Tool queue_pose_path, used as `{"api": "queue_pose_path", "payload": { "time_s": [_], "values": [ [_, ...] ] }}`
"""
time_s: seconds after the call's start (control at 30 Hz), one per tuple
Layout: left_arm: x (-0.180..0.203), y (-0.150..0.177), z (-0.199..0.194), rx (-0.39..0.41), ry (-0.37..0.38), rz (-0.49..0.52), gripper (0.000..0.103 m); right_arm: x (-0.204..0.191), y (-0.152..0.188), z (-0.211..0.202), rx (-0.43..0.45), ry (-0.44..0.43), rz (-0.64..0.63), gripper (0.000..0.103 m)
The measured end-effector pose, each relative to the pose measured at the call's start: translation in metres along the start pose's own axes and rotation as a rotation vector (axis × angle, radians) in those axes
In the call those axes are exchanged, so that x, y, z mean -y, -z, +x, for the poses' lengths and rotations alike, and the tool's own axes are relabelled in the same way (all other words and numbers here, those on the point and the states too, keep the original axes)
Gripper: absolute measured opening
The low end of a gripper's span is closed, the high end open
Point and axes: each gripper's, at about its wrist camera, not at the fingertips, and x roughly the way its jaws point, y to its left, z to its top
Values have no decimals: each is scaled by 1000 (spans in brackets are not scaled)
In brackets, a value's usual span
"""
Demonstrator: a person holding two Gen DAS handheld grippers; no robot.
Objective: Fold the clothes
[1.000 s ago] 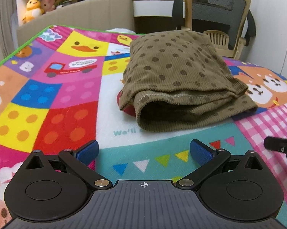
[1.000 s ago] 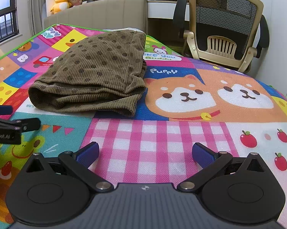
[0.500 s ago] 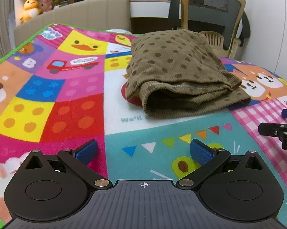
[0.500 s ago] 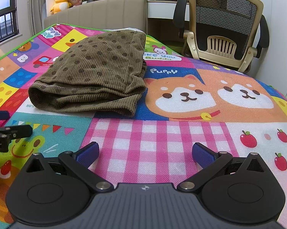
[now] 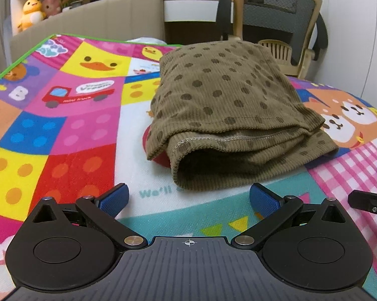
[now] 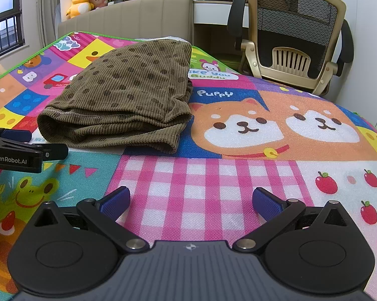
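Olive-brown ribbed fabric with dark dots, the folded garment (image 5: pixel 221 115), lies on the colourful play mat (image 5: pixel 63 130) in several layers, with a stitched hem facing the cameras. It rests partly on the white square of the mat and partly on the blue edge of the puppy picture (image 6: pixel 243 125).

In the left wrist view the left gripper (image 5: pixel 188 197) is just in front of the near folded edge of the garment. Its blue-padded fingers (image 5: pixel 114 199) are spread wide apart and hold nothing. The cloth is between them in line of sight, but not touched.

The right gripper (image 6: pixel 189 200) is over the pink checked square of the mat, to the right of the garment and apart from it. Its fingers (image 6: pixel 266 204) are also wide apart and empty. In this view the tip of the left gripper shows at the left edge, close to the garment's corner.

Behind the mat stand a beige headboard (image 6: pixel 128 17), a mesh office chair (image 6: pixel 296 32) and a yellow plush duck (image 6: pixel 79 2) on a shelf.
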Motion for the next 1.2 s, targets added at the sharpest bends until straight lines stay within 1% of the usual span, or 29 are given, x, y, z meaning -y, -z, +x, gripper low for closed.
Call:
{"api": "queue_pose_path", "payload": {
  "time_s": [1.2],
  "values": [
    [-2, -1, 1, -2, 6, -8, 103, 1, 0, 0, 0, -1, 1, 103]
  ]
}}
